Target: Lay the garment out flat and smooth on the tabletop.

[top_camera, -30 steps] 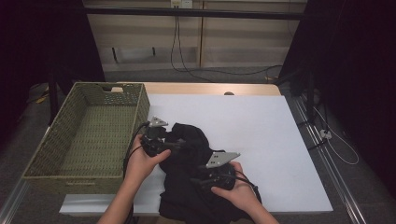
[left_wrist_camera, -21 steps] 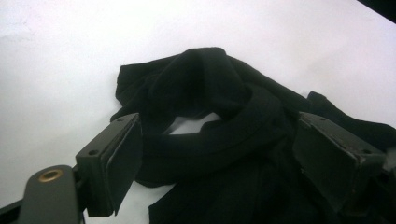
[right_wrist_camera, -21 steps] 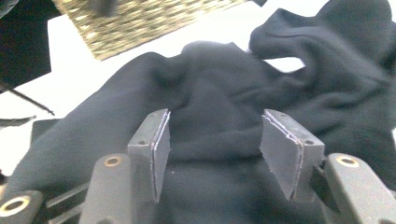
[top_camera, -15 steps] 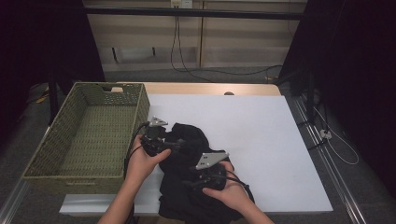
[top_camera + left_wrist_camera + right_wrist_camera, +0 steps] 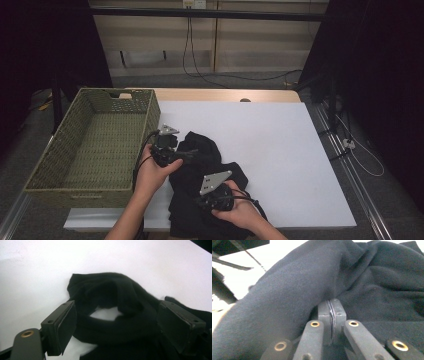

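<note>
high view | black garment (image 5: 210,175) crumpled on white counter (image 5: 280,150), just right of wicker basket (image 5: 95,145) | left tool (image 5: 117,327) spread, a fold of cloth lying between its jaws | right tool (image 5: 331,315) just closed, jaws pressed together, cloth draped over and around; pinch unclear

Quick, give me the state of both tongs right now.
Left tongs: open, jaws wide apart around a fold of the black garment, pads not pressing it.
Right tongs: just closed, jaws together, pinching the garment's edge.
</note>
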A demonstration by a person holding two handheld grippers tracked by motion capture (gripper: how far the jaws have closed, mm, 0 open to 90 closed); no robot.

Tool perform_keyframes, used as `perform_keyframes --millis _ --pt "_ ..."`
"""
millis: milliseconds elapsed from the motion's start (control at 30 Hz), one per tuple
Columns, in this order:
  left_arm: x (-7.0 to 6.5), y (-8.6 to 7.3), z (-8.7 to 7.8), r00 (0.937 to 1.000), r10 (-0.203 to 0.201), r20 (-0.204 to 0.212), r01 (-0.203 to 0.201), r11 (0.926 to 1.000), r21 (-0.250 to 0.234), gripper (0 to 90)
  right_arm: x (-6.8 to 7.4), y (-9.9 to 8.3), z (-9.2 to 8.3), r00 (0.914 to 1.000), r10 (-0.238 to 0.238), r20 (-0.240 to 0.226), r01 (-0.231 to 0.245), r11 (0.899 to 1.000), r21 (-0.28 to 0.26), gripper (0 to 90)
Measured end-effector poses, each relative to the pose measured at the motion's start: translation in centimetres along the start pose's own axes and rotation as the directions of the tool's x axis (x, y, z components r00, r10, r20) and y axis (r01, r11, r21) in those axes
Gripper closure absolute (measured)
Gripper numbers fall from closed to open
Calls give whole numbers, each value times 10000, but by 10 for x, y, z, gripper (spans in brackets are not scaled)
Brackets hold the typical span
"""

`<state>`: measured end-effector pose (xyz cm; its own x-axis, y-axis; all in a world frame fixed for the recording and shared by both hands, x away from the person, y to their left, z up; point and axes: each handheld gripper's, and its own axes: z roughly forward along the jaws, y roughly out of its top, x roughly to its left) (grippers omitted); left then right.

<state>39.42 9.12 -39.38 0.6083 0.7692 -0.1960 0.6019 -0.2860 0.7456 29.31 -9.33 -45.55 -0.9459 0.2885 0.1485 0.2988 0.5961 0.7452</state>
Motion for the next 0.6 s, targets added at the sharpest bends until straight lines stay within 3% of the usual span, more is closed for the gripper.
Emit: perform_keyframes --millis 67,133,200,267,333,433,500,600 --pt "1 0 0 10000 13 -20 -13 10000 -1 170 6 0 1 9993 -45 -372 48 10000 74 889" --pt "0 0 0 10000 -10 -7 10 10000 -23 172 8 0 0 9996 -85 -286 88 9999 99 886" --pt "-1 0 -1 10000 77 10 -77 10000 -6 172 4 -1 -3 9995 255 -187 -255 9997 12 836" --pt "-1 0 -1 10000 61 38 -61 10000 -38 172 -3 -1 -10 9974 709 143 -704 9968 -369 728" --pt "-1 0 -1 9999 87 51 -87 10000 -39 172 -11 -1 -21 9915 979 860 -925 9936 -652 672" --pt "-1 0 -1 10000 96 21 -95 10000 -16 172 -22 -4 -38 9737 1202 1937 -1051 9907 -864 596" --pt "-1 0 -1 9998 215 25 -215 9997 69 172 -32 -10 -47 9531 1450 2658 -1247 9879 -918 543" --pt "-2 0 0 9999 142 32 -142 9999 -8 172 -47 -21 -60 9241 2015 3246 -1695 9777 -1243 533"
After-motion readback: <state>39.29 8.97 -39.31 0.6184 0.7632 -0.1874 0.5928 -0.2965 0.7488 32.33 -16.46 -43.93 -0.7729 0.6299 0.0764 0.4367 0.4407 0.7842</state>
